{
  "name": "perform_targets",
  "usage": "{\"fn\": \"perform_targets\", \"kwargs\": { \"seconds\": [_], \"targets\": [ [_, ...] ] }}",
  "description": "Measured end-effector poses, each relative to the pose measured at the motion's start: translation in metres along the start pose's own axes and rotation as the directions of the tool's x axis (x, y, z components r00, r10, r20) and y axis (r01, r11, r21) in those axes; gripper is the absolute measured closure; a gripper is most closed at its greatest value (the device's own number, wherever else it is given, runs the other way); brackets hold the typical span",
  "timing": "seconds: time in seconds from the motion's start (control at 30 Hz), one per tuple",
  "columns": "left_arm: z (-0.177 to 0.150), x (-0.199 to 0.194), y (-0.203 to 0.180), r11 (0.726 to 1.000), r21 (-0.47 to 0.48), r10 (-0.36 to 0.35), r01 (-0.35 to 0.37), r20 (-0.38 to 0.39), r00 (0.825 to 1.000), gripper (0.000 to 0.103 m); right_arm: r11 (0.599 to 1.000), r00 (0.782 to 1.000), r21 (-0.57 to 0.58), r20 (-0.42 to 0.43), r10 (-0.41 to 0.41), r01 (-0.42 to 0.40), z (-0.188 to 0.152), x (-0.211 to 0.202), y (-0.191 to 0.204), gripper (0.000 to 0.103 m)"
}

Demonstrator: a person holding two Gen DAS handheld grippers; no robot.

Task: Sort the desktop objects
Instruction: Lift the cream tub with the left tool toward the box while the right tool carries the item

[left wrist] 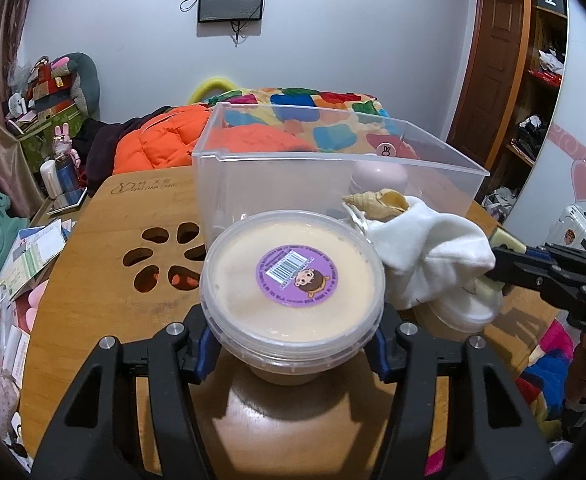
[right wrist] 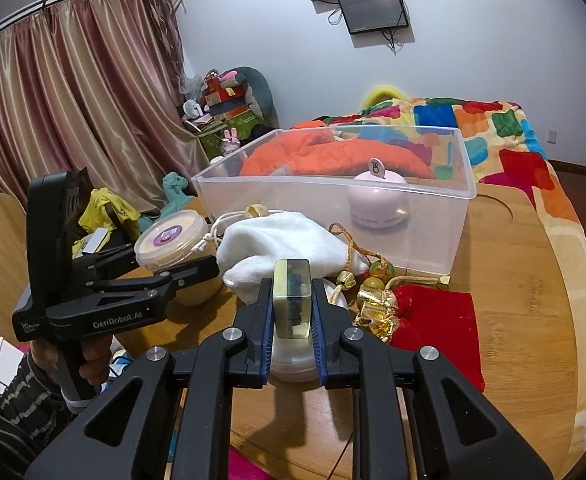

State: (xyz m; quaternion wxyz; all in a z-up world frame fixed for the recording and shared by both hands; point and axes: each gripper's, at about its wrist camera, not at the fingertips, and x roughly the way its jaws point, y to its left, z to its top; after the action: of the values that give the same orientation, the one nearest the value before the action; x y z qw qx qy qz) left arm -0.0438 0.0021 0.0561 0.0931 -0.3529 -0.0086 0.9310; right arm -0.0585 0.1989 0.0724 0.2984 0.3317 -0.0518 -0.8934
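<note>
My left gripper (left wrist: 293,344) is clamping the round lidded tub (left wrist: 293,276) by its sides, pointing down toward the wooden counter (left wrist: 105,320). My right gripper (right wrist: 293,312) is pinching a small translucent block (right wrist: 291,300) upright, tilted downward above the white cloth pouch (right wrist: 281,244). The clear plastic bin (right wrist: 333,184) is standing just behind.
</note>
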Motion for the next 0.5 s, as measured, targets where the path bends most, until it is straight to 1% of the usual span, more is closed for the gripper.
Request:
{"fn": "perform_targets", "kwargs": {
  "seconds": [0.2, 0.5],
  "targets": [
    [-0.001, -0.006, 0.003, 1.0, -0.024, -0.002, 0.002, -0.001, 1.0, 0.045, 1.0, 1.0, -0.001, 0.011, -0.001, 0.001, 0.001, -0.006, 0.003, 0.088],
    [0.002, -0.021, 0.002, 1.0, -0.024, 0.01, -0.009, 0.027, 1.0, 0.045, 1.0, 1.0, -0.015, 0.025, -0.002, 0.002, 0.003, -0.015, 0.008, 0.088]
  ]
}}
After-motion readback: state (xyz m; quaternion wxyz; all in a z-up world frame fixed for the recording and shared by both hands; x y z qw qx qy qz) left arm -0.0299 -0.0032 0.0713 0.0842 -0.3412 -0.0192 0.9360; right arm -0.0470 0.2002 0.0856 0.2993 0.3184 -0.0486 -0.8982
